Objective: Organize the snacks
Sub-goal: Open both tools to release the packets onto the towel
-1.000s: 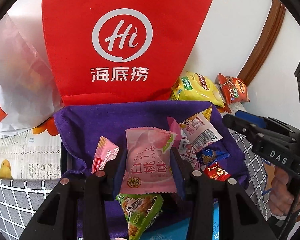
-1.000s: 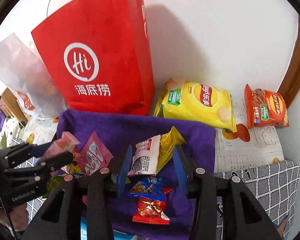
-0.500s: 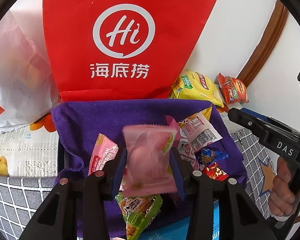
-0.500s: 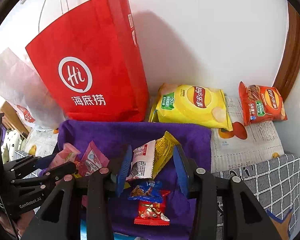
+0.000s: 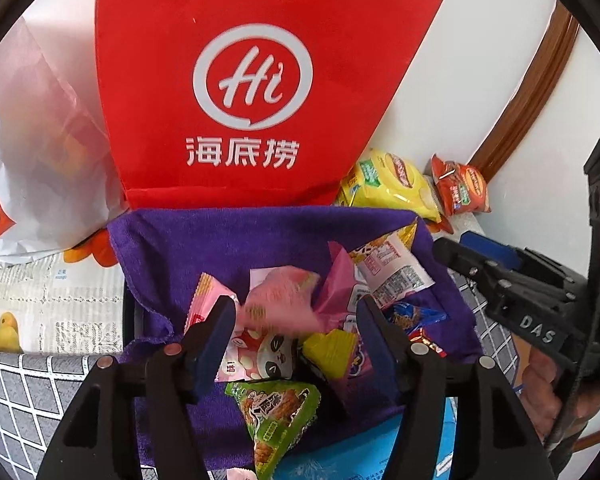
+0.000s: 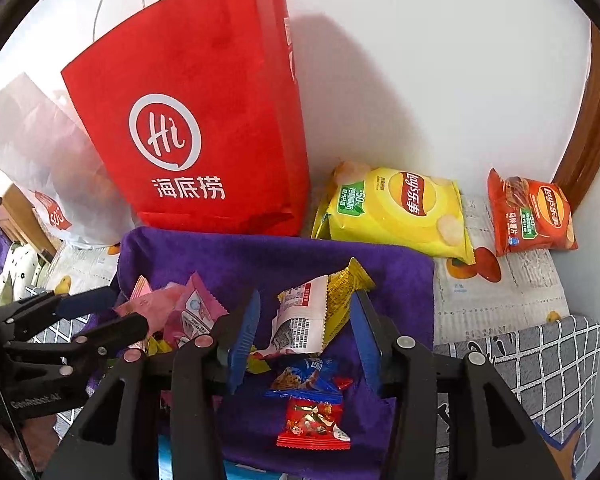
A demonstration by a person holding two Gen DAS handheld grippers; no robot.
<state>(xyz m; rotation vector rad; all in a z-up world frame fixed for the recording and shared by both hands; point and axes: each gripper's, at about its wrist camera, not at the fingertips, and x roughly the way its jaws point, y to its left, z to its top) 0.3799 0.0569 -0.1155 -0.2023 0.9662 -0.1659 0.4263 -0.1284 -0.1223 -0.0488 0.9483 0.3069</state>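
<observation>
Small snack packets lie on a purple towel. My left gripper is open; a blurred pink peach packet is dropping free between its fingers onto the pile, above a panda packet and a green triangular packet. My right gripper is open over a white-and-gold packet, with a blue packet and a red packet below it. The left gripper also shows in the right wrist view, by the pink packets.
A red "Hi" paper bag stands upright behind the towel against the white wall. A white plastic bag sits to its left. A yellow Lay's bag and an orange Lay's bag lie at the back right. A wooden frame runs along the right.
My left gripper opened and released the pink peach packet, which is falling back onto the towel. The right gripper rose slightly and stayed open.
</observation>
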